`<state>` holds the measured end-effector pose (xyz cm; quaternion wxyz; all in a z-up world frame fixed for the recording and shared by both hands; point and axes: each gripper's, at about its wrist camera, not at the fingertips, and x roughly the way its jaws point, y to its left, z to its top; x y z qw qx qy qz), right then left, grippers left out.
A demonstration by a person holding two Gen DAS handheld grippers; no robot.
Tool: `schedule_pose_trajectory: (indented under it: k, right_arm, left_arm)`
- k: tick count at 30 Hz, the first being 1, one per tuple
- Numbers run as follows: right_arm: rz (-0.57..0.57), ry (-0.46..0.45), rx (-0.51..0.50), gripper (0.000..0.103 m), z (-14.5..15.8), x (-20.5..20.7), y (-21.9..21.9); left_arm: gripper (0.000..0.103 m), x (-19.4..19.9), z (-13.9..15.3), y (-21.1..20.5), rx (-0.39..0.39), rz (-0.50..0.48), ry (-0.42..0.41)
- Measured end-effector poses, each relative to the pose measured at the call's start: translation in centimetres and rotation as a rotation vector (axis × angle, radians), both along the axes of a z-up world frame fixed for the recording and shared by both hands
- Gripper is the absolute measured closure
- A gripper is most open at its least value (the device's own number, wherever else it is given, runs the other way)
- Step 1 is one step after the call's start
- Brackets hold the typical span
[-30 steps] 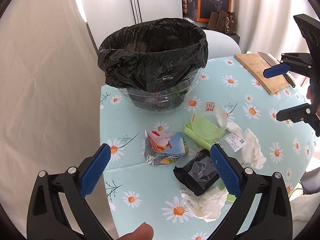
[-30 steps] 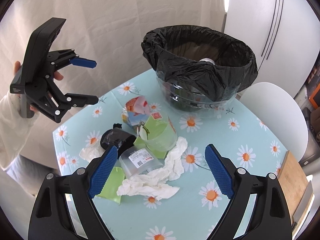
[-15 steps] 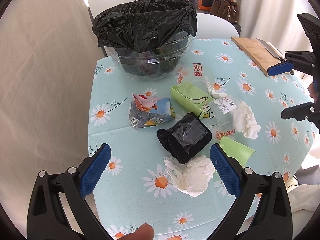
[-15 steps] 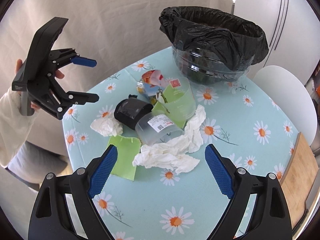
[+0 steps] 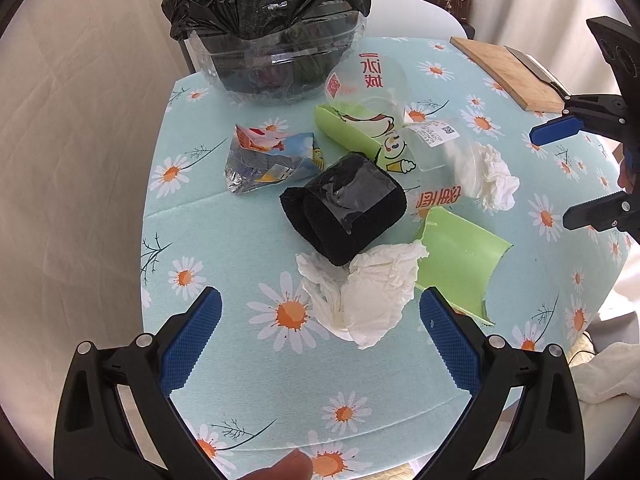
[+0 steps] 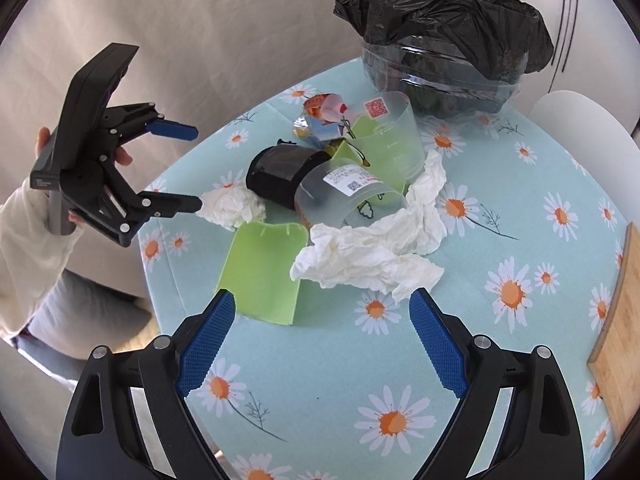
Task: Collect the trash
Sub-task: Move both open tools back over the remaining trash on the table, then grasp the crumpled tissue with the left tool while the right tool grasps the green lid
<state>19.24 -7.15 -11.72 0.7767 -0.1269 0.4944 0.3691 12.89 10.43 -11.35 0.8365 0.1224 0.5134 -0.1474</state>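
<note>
Pulled back and tipped down over the last second: both views now take in the whole litter pile rather than the bin mouth, so the reach phase has begun and nothing is collected yet.

Left gripper (image 5: 320, 320) released, jaws spread wide, hanging just above the near crumpled white tissue (image 5: 360, 292), which sits framed between the blue pads. Likely first pick, judging by that framing. Nothing held.

Right gripper (image 6: 322, 326) likewise spread and empty, poised over the near edge of the daisy-print turquoise tablecloth (image 6: 320, 380), with the long crumpled white paper napkin (image 6: 372, 252) and the torn green card piece (image 6: 264, 276) just beyond the tips.

Remaining trash clustered mid-table: black foam roll wrapped in clear tape (image 5: 344, 204), crinkled colourful foil snack wrapper (image 5: 272, 156) to its left, two clear plastic cups, one printed red (image 5: 366, 80) and one labelled (image 6: 352, 196), lying on a green printed carton (image 5: 360, 132).

Destination at the far side: clear plastic bin lined with a black bag (image 5: 272, 24), well apart from both grippers. Wooden cutting board (image 5: 508, 72) far right, not trash.

Soft tissue: should pinch easily but may trail or tear.
</note>
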Motion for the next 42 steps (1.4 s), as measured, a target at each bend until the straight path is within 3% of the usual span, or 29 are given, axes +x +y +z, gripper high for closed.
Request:
schedule_pose_trajectory:
  k: [10, 19, 22, 24, 28, 32, 42]
  right_arm:
    - [-0.031, 0.077, 0.032, 0.024, -3.6, -0.1, 0.5]
    - [-0.035, 0.148, 0.046, 0.045, -6.1, -0.3, 1.5]
    - [-0.039, 0.171, 0.037, 0.061, -6.9, -0.1, 2.1]
    - [-0.064, 0.192, 0.038, 0.094, -7.5, 0.2, 2.2]
    - [-0.146, 0.236, 0.085, 0.097, -8.1, 1.1, 2.1]
    - [-0.168, 0.264, 0.104, 0.098, -8.4, 1.4, 2.1]
    - [-0.145, 0.259, 0.105, 0.099, -7.4, -0.8, 1.2]
  left_arm:
    - [0.006, 0.0, -2.4, -0.5, 0.006, -0.032, 0.046]
    - [0.007, 0.7, -3.6, -1.2, 0.008, -0.057, 0.071]
    - [0.022, 1.0, -4.0, -1.2, 0.0, -0.065, 0.078]
    - [0.031, 1.1, -4.4, -1.3, -0.011, -0.08, 0.091]
    - [0.06, 1.1, -4.2, -1.3, -0.066, -0.113, 0.102]
    - [0.073, 1.3, -4.0, -1.1, -0.085, -0.117, 0.116]
    - [0.074, 0.4, -3.0, 0.2, -0.025, -0.068, 0.101]
